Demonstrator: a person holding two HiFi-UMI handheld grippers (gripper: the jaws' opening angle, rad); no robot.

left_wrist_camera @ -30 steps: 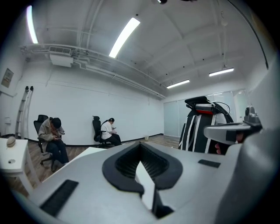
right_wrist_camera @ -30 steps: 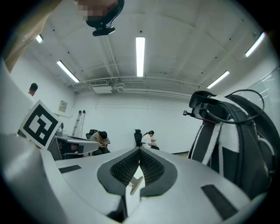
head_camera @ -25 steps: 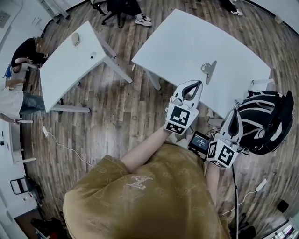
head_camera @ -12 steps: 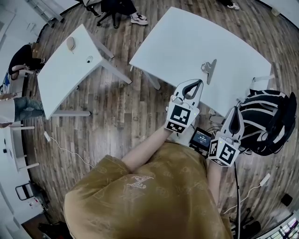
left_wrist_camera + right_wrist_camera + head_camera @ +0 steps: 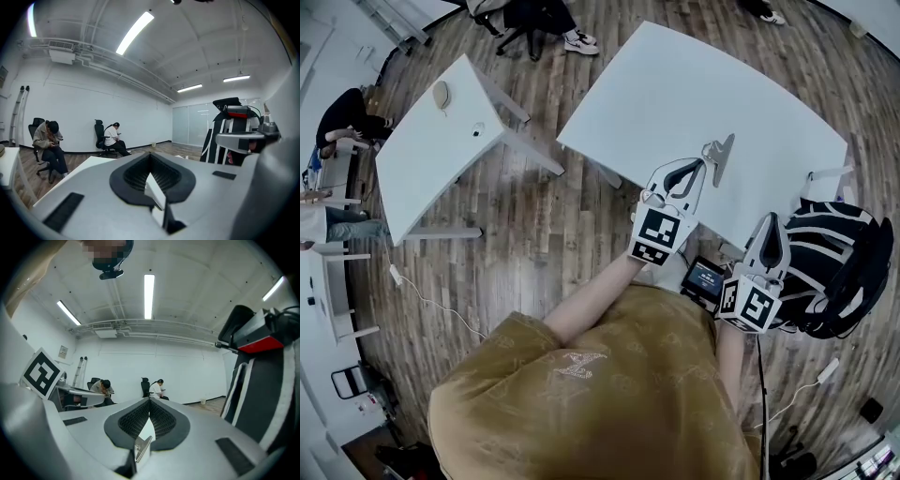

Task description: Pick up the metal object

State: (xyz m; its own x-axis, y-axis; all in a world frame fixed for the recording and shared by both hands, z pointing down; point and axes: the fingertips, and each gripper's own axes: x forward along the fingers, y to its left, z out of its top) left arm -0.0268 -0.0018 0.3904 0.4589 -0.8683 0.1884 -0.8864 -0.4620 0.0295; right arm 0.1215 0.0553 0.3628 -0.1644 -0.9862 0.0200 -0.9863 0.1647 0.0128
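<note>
Outstretched, left hand-held gripper [image 5: 695,167] points at metal object [image 5: 719,153] (jaws together, empty); right hand-held gripper [image 5: 771,228] likewise closed.

Metal object [image 5: 718,153] on big table [image 5: 675,84], near front edge, just beyond tip of my left gripper [image 5: 699,167]. My right gripper [image 5: 772,219] further right, at table's edge, chair [image 5: 844,272] beside it. Smaller table [image 5: 422,150] well left.
</note>
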